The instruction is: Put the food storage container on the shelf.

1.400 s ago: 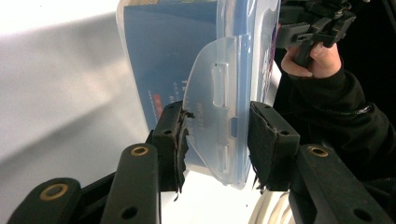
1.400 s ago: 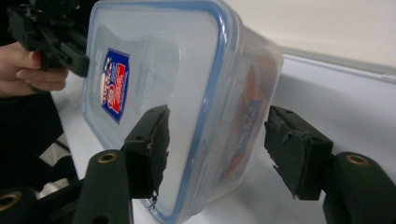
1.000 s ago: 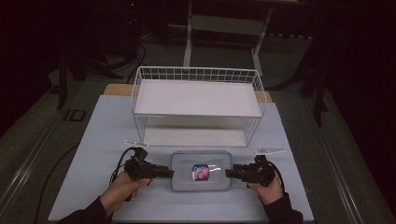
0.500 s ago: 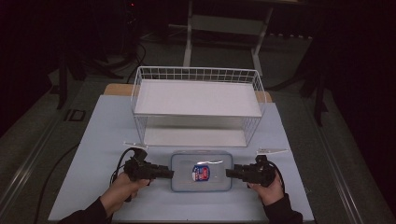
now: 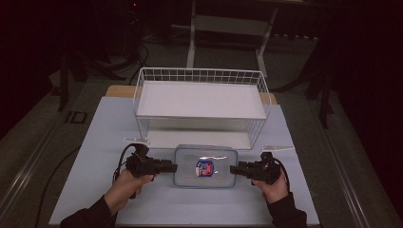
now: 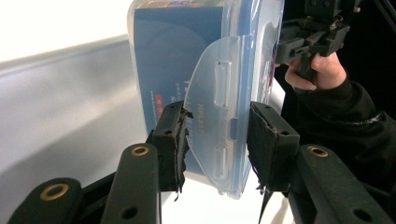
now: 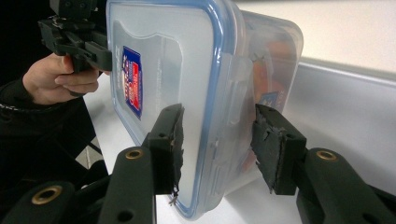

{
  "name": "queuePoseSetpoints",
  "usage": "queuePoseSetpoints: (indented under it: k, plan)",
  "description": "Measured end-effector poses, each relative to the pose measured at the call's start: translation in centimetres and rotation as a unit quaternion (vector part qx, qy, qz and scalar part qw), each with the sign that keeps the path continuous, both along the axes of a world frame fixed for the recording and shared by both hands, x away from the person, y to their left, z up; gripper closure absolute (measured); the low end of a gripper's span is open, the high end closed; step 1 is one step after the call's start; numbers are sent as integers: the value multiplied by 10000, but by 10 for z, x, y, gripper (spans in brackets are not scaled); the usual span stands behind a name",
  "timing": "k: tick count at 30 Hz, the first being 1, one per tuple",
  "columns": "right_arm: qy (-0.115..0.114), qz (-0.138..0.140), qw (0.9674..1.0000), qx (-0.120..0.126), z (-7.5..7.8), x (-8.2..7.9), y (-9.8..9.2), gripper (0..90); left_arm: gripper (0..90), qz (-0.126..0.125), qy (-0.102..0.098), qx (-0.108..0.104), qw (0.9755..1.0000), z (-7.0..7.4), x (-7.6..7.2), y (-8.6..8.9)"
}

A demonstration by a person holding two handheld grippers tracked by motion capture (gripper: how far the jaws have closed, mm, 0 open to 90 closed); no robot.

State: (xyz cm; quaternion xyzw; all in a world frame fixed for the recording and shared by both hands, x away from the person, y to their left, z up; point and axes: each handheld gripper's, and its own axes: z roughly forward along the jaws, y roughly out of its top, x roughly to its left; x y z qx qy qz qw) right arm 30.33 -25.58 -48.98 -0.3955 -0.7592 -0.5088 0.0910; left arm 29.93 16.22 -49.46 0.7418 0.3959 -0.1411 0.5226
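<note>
left tongs (image 6: pixel 217 140) clenched on the lunchbox (image 5: pixel 205 166) latch flap, right tongs (image 7: pixel 217 144) straddling the far end, pads not pressing (loose). lift now and that end could slip, tipping the box onto the bench (image 5: pixel 95 142).

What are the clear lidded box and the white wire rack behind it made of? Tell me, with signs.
The clear rectangular lidded box looks like glossy, see-through plastic: its contents and label show through, and it has a moulded side latch. The white wire rack seems to be coated metal wire, a thin grid of even white, though the coating is a guess.
</note>
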Motion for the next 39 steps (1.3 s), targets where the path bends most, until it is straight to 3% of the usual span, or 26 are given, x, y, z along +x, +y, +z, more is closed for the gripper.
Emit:
queuePoseSetpoints:
  k: [9,21,28,39]
  plan:
    - [-100,-98,9998,128,9,10,-1,542,579,147,-139,26,9998,11,6,-2]
    - [-261,-181,9994,124,19,28,0,538,572,395,-367,17,9985,18,16,-5]
    - [-283,-220,9993,85,19,39,-1,535,569,478,-383,16,9981,15,25,-7]
    - [-460,-340,9983,-70,16,56,2,530,553,759,-562,127,9954,7,43,-13]
